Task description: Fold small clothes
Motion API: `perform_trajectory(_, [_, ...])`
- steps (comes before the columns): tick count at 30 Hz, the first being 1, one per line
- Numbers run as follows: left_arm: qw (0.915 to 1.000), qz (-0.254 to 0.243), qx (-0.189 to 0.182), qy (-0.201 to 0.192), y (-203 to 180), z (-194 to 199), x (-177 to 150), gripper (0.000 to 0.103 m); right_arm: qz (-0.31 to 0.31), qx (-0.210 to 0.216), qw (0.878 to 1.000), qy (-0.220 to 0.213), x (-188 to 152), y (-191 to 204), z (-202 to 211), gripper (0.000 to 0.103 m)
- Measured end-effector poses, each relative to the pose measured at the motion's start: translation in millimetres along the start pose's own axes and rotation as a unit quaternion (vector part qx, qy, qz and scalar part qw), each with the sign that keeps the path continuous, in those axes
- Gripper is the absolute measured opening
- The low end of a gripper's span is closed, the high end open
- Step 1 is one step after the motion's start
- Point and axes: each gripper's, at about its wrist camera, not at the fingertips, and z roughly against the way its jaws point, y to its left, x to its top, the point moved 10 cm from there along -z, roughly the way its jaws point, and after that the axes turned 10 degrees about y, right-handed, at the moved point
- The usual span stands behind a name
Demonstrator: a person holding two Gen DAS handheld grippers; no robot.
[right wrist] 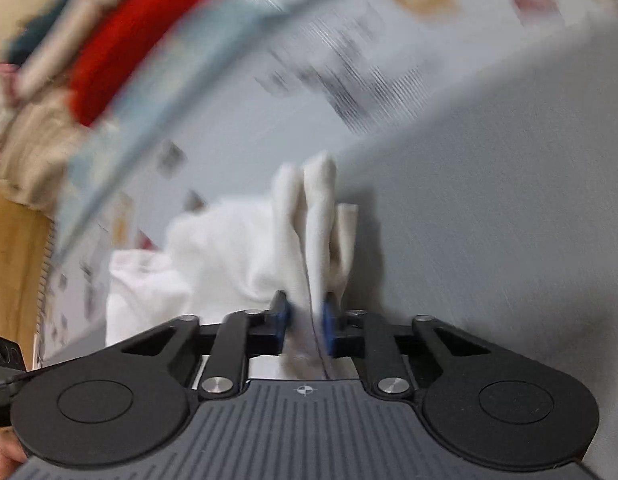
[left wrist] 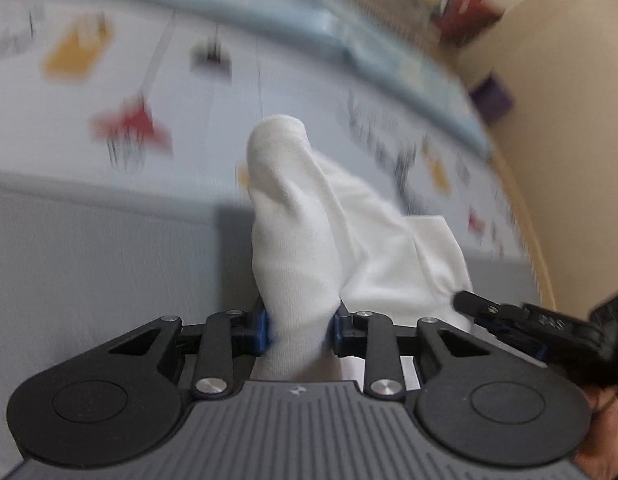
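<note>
Grey worktop (left wrist: 89, 264) beneath a blurred printed sheet (left wrist: 109, 92): the left tool (left wrist: 301, 326) and right tool (right wrist: 305, 318) each pinch a bunched part of one white garment (left wrist: 389, 248) lifted between them.

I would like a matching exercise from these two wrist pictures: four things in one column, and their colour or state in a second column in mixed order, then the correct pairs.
Things:
1. left gripper
2. right gripper
3. surface under the cloth
4. bundle at the far edge

States:
A. plain grey
B. red
C. shut on a thick fold of the white garment
D. shut on a thin edge of the white garment

Pairs: 1-C, 2-D, 3-A, 4-B
</note>
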Motion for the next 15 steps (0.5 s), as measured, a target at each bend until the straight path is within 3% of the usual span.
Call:
perform_trajectory(1, [0.9993, -0.004, 0.004, -0.038, 0.2, 14.5, 11.2, 0.04, 0.013, 0.004, 0.999, -0.036, 7.8, 10.5, 7.6, 0.012])
perform_trajectory(2, [0.9976, -0.001, 0.017, -0.067, 3.5, 25.4, 18.9, 0.06, 0.015, -0.007, 0.998, -0.064, 13.6, 14.1, 12.9, 0.015])
perform_trajectory(3, [0.9953, 0.003, 0.031, -0.091, 8.6, 35.8, 24.8, 0.081, 0.01, -0.026, 0.997, -0.075, 16.8, 12.7, 14.0, 0.03])
perform_trajectory(4, [0.9931, 0.011, 0.044, -0.108, 16.6, 43.4, 27.3, 0.083, 0.006, -0.04, 0.996, -0.076, 17.1, 10.0, 13.1, 0.047])
perform_trajectory(6, [0.9948, 0.029, 0.05, -0.084, 29.0, 39.7, 23.0, 0.075, -0.009, -0.043, 0.997, -0.056, 13.3, 5.8, 5.0, 0.049])
perform_trajectory(9, [0.9961, 0.073, 0.046, -0.014, 46.3, 20.4, 4.1, 0.072, -0.019, -0.041, 0.999, -0.009, 2.2, 6.3, -10.6, 0.049])
perform_trajectory(13, [0.9896, 0.107, 0.068, 0.068, 69.0, -0.8, -24.8, 0.071, -0.004, -0.042, 0.998, 0.05, -15.9, 11.4, -26.7, 0.05])
perform_trajectory(15, [0.9845, 0.12, 0.067, 0.109, 80.0, -15.1, -41.8, 0.063, 0.003, -0.059, 0.994, 0.089, -31.0, 9.5, -39.0, 0.05])
